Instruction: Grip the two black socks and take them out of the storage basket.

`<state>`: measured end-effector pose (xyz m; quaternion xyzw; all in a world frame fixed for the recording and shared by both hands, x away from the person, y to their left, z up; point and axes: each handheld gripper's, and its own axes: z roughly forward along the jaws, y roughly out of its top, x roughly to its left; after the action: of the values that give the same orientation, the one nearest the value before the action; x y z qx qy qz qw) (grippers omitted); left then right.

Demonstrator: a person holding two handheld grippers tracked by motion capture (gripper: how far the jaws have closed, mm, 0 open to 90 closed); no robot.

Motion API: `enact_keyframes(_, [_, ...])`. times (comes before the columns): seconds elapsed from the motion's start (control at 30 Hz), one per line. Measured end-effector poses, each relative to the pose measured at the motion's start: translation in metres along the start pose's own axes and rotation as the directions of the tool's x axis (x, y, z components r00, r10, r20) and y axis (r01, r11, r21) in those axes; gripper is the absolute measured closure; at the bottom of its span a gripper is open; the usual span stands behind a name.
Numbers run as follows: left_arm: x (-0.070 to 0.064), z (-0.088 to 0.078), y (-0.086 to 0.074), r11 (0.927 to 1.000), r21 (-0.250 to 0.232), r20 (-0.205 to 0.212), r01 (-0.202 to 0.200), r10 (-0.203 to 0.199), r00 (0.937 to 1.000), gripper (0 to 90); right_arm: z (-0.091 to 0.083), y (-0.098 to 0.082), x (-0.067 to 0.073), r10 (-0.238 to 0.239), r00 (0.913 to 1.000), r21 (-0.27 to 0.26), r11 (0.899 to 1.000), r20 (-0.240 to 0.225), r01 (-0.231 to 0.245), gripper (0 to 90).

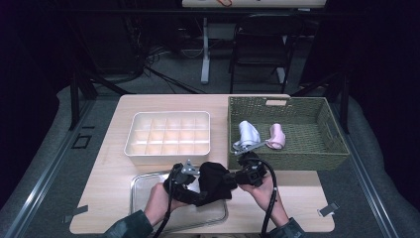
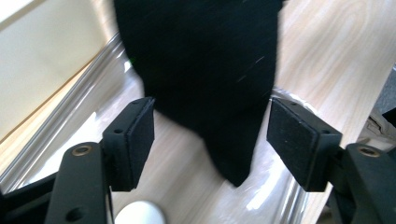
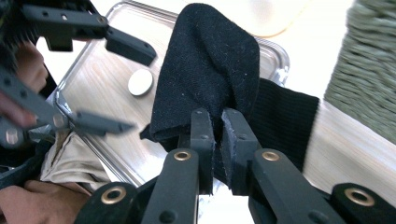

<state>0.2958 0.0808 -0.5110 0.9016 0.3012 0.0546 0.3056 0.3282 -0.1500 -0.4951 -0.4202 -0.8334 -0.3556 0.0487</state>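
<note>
- Our right gripper (image 3: 217,149) clamps the black knitted sock (image 3: 210,70), lifted above the clear plastic tray (image 1: 143,186).
- Our left gripper (image 2: 210,135) stands apart around its tip; sorting remains.

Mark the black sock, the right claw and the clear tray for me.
black sock (image 3: 210,60): right gripper view, middle of its folded body.
right claw (image 3: 217,140): right gripper view, midway between its fingertips, shut on the sock.
clear tray (image 1: 148,177): high view, its far rim.

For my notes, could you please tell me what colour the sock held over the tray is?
The sock is plain black, clearest in the right gripper view.
</note>
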Motion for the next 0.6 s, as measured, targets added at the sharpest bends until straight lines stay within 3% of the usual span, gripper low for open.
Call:
enact_keyframes(0.1, [-0.005,0.005,0.003,0.9998,0.002,-0.015,-0.018,0.019,0.9997,29.9,0.004,0.003,0.006,-0.012,0.9999,0.000,1.000,-0.008,0.012,84.3])
enact_keyframes(0.33, [-0.002,0.011,0.002,0.9999,0.007,-0.050,-0.011,0.011,0.9987,33.2,0.016,0.006,0.016,-0.025,0.9991,-0.009,1.000,-0.035,0.024,84.3])
enact_keyframes(0.4, [0.001,0.014,0.000,0.9999,0.012,-0.054,-0.003,0.004,0.9985,42.2,0.020,0.007,0.019,-0.030,0.9986,-0.005,1.000,-0.043,0.029,84.2])
enact_keyframes(0.53, [0.009,0.017,-0.005,0.9998,0.006,-0.017,0.018,-0.018,0.9997,61.0,0.027,0.006,0.018,-0.047,0.9968,0.022,0.999,-0.065,0.049,83.0])
enact_keyframes(0.6, [0.014,0.018,-0.008,0.9994,0.002,-0.016,0.033,-0.033,0.9993,71.0,0.030,0.006,0.014,-0.051,0.9963,0.036,0.998,-0.068,0.054,78.6])
